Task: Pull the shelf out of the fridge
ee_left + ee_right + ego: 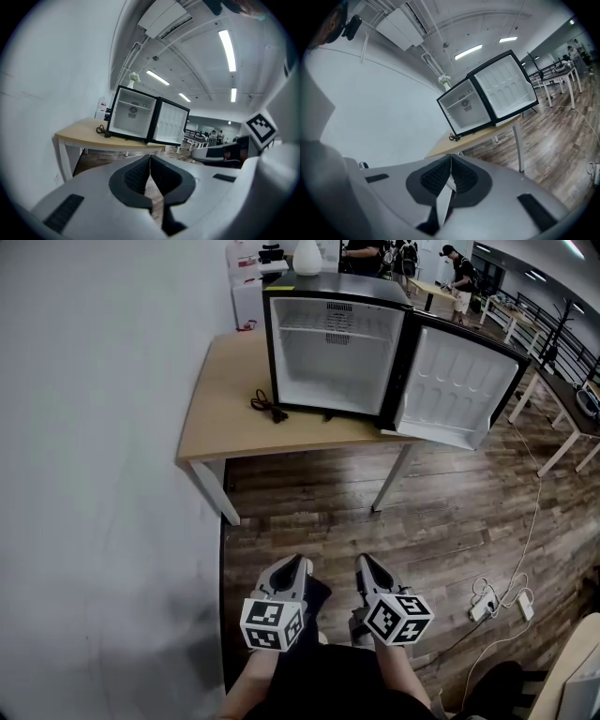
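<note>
Left tongs [298, 562], right tongs [363, 562] closed, empty

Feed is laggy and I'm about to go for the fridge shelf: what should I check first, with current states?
1. Fridge door open: ok.
2. Shelf seated high inside the fridge, in view: ok.
3. Left claw empty: ok.
4. Right claw empty: ok.
5. Claws open for a grasp: not ok, both shut.
6. Fridge within reach: not ok, both claws are over the floor, apart from the table.

Left gripper [292, 565], right gripper [367, 564]; closed, empty
</note>
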A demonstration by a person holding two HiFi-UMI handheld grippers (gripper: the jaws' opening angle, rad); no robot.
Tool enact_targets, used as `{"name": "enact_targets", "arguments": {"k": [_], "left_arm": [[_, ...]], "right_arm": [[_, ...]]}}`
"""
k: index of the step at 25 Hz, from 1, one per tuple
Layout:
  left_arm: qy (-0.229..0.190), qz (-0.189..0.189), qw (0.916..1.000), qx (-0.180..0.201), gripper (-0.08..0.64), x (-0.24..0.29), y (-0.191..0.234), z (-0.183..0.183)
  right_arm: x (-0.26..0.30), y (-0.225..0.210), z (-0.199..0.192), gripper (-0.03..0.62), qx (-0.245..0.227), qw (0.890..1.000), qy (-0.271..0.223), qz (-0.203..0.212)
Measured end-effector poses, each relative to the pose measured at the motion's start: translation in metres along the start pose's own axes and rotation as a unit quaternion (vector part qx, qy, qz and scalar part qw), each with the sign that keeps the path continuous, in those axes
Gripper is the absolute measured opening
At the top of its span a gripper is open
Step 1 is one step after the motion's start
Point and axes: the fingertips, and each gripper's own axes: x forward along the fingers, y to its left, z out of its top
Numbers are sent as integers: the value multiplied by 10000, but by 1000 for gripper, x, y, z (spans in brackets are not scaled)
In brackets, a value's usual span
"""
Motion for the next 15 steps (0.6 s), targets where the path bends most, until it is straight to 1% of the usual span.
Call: {"name": "enact_targets", "arguments": {"k": [6,9,15], "left_arm": [[22,-52,10000,-2,6,14,3,3],[54,-98,9999,-9,6,28,6,6],[42,-140,9999,16,6,61,18,24]], "right_arm": [[11,-6,9,-8,2,10000,-65,-41],[23,-10,10,-8,17,10000,-10,-49],[58,-19,26,-8,18,10000,66,-17]]}}
